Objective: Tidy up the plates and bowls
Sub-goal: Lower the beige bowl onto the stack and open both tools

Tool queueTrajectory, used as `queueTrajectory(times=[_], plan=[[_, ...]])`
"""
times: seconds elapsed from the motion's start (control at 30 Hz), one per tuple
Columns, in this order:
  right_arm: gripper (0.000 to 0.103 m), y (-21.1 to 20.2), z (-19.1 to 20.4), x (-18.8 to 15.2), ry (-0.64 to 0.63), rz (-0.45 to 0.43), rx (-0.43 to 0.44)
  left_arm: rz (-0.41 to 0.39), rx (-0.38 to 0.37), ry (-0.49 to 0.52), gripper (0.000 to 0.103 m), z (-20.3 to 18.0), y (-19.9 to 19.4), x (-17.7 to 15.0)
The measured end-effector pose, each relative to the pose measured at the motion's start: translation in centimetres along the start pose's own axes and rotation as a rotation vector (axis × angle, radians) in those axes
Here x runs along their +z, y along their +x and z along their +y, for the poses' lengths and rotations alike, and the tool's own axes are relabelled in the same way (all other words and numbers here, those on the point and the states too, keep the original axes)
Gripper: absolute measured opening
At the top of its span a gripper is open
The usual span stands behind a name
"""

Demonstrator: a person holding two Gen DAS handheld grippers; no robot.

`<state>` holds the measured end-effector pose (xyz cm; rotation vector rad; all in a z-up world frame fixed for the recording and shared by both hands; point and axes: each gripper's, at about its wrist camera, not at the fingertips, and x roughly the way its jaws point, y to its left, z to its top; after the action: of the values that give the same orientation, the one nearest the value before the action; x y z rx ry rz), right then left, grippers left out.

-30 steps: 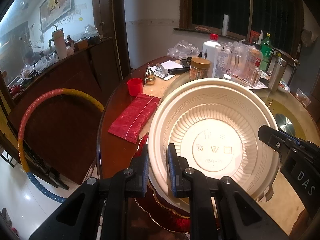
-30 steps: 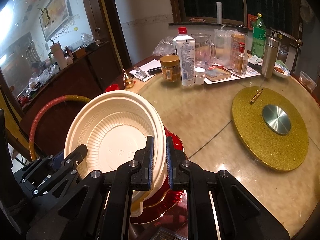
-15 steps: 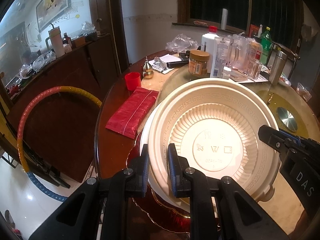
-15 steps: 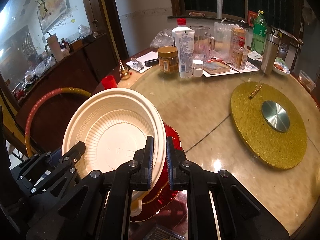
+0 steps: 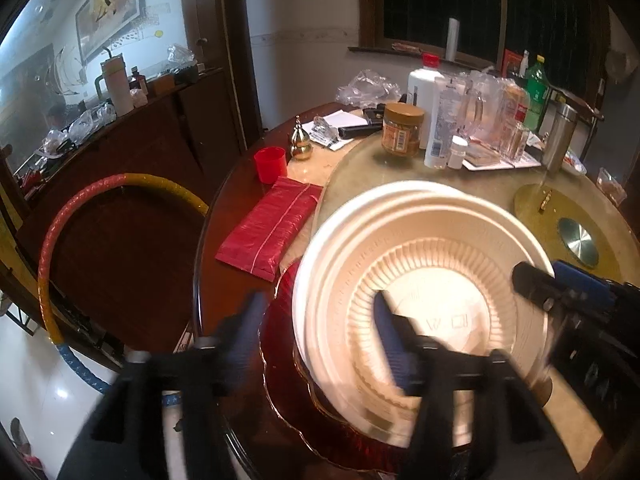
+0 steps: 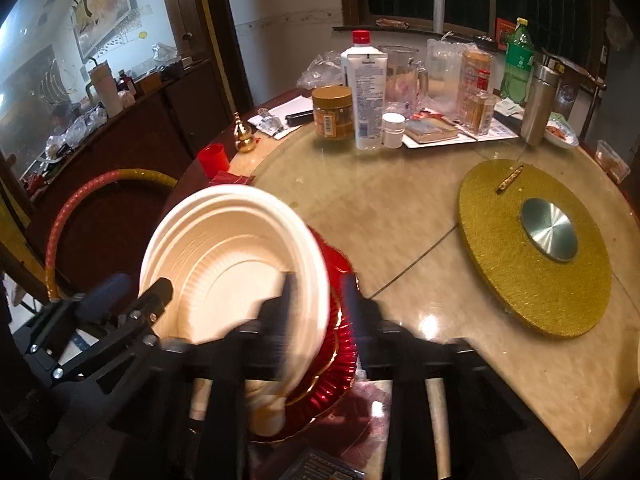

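Home dining room: round table [image 6: 400,216] with lazy Susan [image 6: 536,248], sideboard [image 5: 132,120], framed painting [image 5: 108,4].

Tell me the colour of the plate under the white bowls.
Red with a gold-toned scalloped rim: the plate shows best in the right wrist view, beneath the white bowls.

Motion blur smears both the left gripper [image 5: 316,320] and cream bowls [image 5: 424,280]; embossed base marking perhaps illegible.
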<state>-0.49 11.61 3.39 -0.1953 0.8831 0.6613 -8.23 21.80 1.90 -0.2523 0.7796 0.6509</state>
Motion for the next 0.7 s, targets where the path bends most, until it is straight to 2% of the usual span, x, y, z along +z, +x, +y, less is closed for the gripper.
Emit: queueTrajectory(times=[0.07, 0.2, 0.27, 0.3, 0.33, 0.37, 0.53, 0.7], plan=[[0.060, -0.4, -0.2, 0.1, 0.006, -0.021, 0.006, -0.015, 0.012, -0.004, 0.063, 0.1, -0.2, 0.1], [0.060, -1.0, -0.8, 0.5, 0.020, -0.047, -0.003, -0.048, 0.017, -0.027, 0.063, 0.3, -0.8, 0.6], [0.060, -1.4, -1.4, 0.5, 0.039, -0.064, -0.004, -0.077, 0.020, -0.045, 0.068, 0.4, -1.2, 0.8], [0.061, -1.5, -1.7, 0.6, 0.049, -0.070, 0.000, -0.086, 0.011, -0.051, 0.073, 0.4, -1.4, 0.9], [0.064, -1.8, -2.1, 0.6, 0.064, -0.080, 0.004, -0.094, -0.001, -0.058, 0.080, 0.4, -1.6, 0.9], [0.071, -2.0, -2.4, 0.6, 0.074, -0.090, 0.009, -0.101, -0.006, -0.064, 0.081, 0.4, -1.7, 1.0], [0.072, -2.7, -4.1, 0.5, 0.118, -0.115, 0.023, -0.122, -0.028, -0.057, 0.082, -0.7, -2.3, 1.2], [0.072, -3.5, -6.9, -0.1, 0.168, -0.135, -0.018, -0.183, -0.051, -0.039, 0.082, -2.3, -3.8, 1.3]])
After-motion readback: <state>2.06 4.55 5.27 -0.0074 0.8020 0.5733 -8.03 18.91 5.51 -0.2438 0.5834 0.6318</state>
